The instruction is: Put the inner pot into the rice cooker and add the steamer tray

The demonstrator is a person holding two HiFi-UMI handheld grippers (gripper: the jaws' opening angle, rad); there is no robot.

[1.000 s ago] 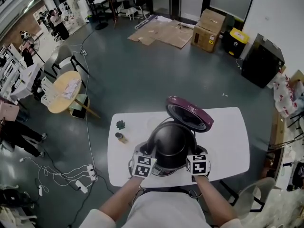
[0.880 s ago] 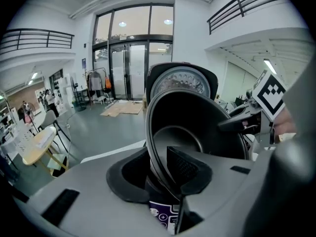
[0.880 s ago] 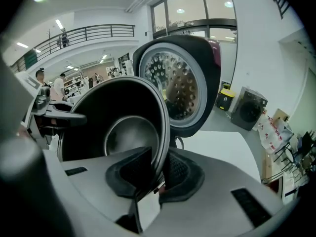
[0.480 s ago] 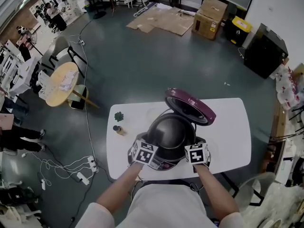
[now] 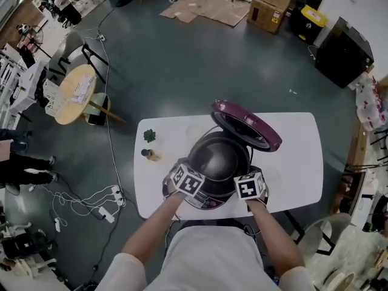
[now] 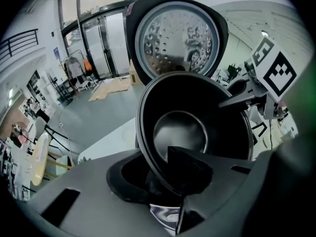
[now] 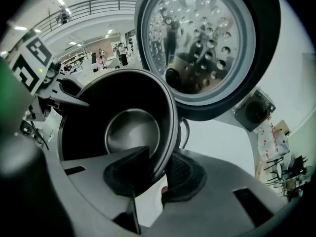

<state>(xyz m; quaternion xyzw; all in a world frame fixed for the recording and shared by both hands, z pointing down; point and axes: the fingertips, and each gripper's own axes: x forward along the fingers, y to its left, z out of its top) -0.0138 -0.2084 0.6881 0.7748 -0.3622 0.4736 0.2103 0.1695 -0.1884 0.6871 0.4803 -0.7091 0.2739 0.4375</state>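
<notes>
The black inner pot [image 5: 217,159] sits in the mouth of the rice cooker [image 5: 203,202] on the white table [image 5: 291,162]. The cooker's purple lid [image 5: 245,126] stands open behind it. My left gripper [image 5: 189,176] is at the pot's near left rim and my right gripper [image 5: 248,185] at its near right rim. In the left gripper view the rim of the pot [image 6: 180,127] runs between the pads of the gripper [image 6: 163,181], which is shut on it. The right gripper [image 7: 158,174] has just been opening its jaws. The pot's rim [image 7: 165,147] is still between its pads and touching them.
A small bottle [image 5: 147,154] and a green object [image 5: 149,136] stand at the table's left end. The lid's perforated metal inner plate [image 7: 197,38] faces me close behind the pot. Cables [image 5: 91,208] lie on the floor at the left, and a round wooden table [image 5: 74,94] stands further off.
Both grippers have sunk with the pot, which now sits lower in the cooker body. The marker cubes have tilted further forward.
</notes>
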